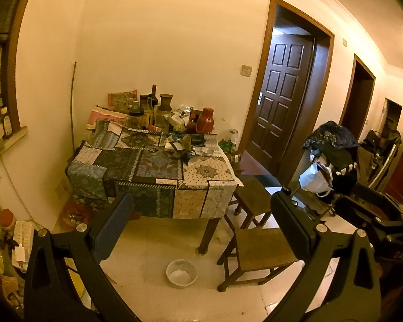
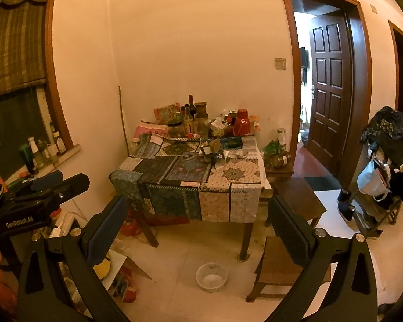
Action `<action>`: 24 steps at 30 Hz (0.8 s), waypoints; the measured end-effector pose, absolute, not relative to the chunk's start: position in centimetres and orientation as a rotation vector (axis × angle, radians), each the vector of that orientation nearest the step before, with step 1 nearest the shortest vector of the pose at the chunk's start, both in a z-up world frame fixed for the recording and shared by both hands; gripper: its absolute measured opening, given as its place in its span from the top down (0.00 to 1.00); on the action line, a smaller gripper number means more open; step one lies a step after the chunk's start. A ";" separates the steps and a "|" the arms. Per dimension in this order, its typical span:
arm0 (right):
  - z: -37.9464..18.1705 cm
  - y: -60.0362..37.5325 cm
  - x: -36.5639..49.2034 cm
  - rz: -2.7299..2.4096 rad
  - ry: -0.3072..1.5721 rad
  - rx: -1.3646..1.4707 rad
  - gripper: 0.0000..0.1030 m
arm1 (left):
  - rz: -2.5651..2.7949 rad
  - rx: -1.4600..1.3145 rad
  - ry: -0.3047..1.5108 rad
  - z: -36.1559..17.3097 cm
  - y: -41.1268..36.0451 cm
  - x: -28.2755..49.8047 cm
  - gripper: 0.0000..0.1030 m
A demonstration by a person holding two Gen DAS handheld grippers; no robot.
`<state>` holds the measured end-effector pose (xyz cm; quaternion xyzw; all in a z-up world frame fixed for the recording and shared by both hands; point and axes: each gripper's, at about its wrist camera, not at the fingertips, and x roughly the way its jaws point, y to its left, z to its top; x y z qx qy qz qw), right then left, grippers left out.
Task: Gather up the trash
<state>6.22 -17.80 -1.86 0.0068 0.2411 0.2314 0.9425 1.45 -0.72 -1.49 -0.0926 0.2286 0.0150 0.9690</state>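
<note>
A table (image 1: 147,166) (image 2: 185,177) with a patchwork cloth stands against the far wall. Scraps of paper and wrappers (image 1: 178,146) (image 2: 213,147) lie near its right side, in front of bottles and jars. A white plastic bin (image 1: 181,273) (image 2: 211,276) stands on the floor before the table. My left gripper (image 1: 201,214) is open and empty, held well back from the table. My right gripper (image 2: 196,217) is open and empty too, at a similar distance. The right gripper shows at the right edge of the left wrist view (image 1: 368,209); the left gripper shows at the left of the right wrist view (image 2: 53,185).
Two wooden stools (image 1: 258,252) (image 2: 298,201) stand right of the table. A red thermos (image 1: 205,120) and bottles crowd the table's back. A rack with clothes and bags (image 1: 333,161) (image 2: 384,161) stands at right. An open door (image 2: 327,86) lies beyond. Clutter fills the left floor (image 1: 21,241).
</note>
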 end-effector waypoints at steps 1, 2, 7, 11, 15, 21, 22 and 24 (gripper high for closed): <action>-1.8 -17.9 6.5 0.470 0.488 0.015 0.00 | 0.032 -0.191 0.459 -1.5 -0.8 1.8 0.00; -1.8 -18.3 6.9 0.467 0.485 0.017 0.00 | 0.035 -0.195 0.458 -1.2 -1.0 2.4 0.00; -1.5 -19.2 8.8 0.445 0.464 0.017 0.00 | 0.061 -0.212 0.455 -0.5 -1.2 5.4 0.00; -1.5 -20.0 11.1 0.428 0.455 0.024 0.00 | 0.087 -0.237 0.455 0.1 -0.4 8.6 0.00; -1.7 -19.9 13.9 0.409 0.446 0.033 0.00 | 0.118 -0.254 0.463 -0.2 1.3 12.4 0.00; -2.6 -18.5 18.9 0.377 0.452 0.037 0.00 | 0.121 -0.263 0.473 -1.3 5.0 20.0 0.00; -2.7 -18.2 19.7 0.373 0.454 0.037 0.00 | 0.117 -0.262 0.471 -1.5 5.9 21.6 0.00; -2.9 -17.1 21.8 0.358 0.463 0.036 0.00 | 0.114 -0.254 0.472 -1.8 7.0 24.1 0.00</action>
